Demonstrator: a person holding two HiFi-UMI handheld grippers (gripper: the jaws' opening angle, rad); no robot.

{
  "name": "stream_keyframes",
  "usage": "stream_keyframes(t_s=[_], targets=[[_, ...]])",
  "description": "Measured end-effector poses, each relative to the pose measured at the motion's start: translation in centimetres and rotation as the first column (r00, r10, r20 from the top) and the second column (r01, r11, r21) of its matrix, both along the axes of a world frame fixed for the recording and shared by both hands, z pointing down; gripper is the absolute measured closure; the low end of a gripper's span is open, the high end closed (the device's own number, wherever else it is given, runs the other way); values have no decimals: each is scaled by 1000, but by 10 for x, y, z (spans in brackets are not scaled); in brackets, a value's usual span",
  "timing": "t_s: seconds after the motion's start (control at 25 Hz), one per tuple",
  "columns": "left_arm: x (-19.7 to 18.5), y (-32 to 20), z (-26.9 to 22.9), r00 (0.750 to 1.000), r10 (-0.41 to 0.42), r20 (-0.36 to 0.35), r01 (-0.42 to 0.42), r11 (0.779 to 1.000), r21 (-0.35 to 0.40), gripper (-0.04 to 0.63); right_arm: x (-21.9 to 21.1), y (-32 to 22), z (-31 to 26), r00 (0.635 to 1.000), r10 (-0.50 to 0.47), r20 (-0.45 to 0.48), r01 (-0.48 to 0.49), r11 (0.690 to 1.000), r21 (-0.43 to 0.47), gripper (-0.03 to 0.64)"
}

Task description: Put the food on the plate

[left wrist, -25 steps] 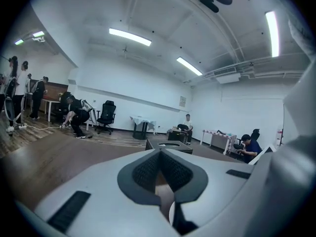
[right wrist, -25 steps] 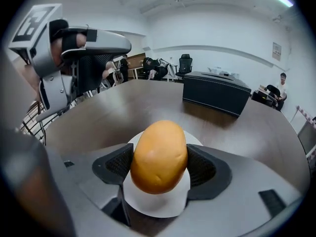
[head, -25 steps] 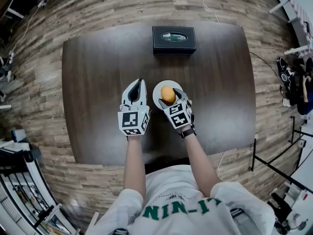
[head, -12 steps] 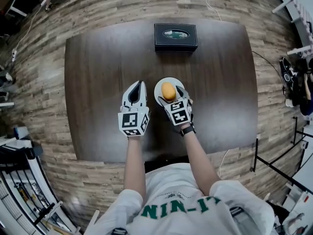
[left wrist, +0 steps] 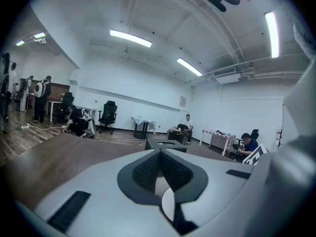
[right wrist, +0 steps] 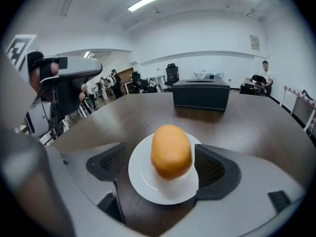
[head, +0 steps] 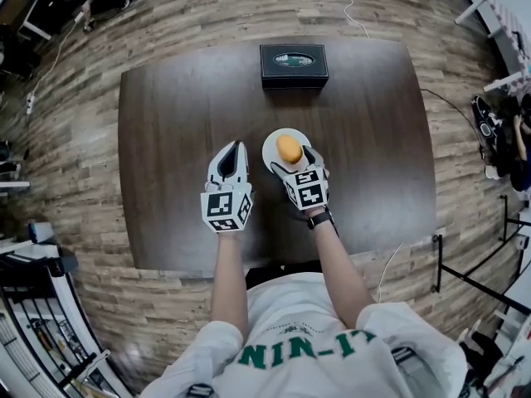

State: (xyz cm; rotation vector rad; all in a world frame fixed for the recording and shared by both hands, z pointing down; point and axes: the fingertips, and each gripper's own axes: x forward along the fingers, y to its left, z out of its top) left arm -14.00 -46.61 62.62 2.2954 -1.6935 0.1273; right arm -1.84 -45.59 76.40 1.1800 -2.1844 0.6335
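An orange, bun-like piece of food (right wrist: 171, 151) rests on the small white plate (right wrist: 148, 184) on the dark table. My right gripper (right wrist: 163, 164) is open. Its jaws have just been opening, and the pads stand apart from the food on either side. From above, the food (head: 289, 148) sits on the plate (head: 274, 143) just beyond the right gripper (head: 292, 164). My left gripper (head: 236, 148) hovers left of the plate, shut and empty. Its pads meet at the tips in the left gripper view (left wrist: 159, 157).
A black box (head: 294, 65) stands at the table's far edge, behind the plate. The dark wooden table (head: 166, 139) stands on a plank floor. People, chairs and desks are far off in the room.
The right gripper's jaws have spread away from the food, which stays on the plate. The right gripper has lifted a little. The left gripper has drawn slightly back toward the near edge.
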Motion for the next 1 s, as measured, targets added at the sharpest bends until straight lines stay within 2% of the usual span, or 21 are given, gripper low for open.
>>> stream_keyframes(t_s=[0.32, 0.68, 0.92, 1.0], targets=[[3, 18, -26, 1000, 28, 2, -28, 999, 17, 581, 20, 12, -44, 994, 102, 49, -106, 992, 74, 204], [-1, 48, -75, 1000, 9, 17, -10, 999, 44, 581, 42, 36, -134, 982, 167, 94, -184, 959, 217, 297], [-5, 65, -115, 1000, -6, 25, 5, 998, 62, 581, 49, 53, -203, 963, 170, 211, -230, 923, 308, 399], [-5, 73, -131, 1000, -2, 27, 0, 997, 75, 581, 48, 60, -229, 958, 142, 248, -224, 911, 347, 408]])
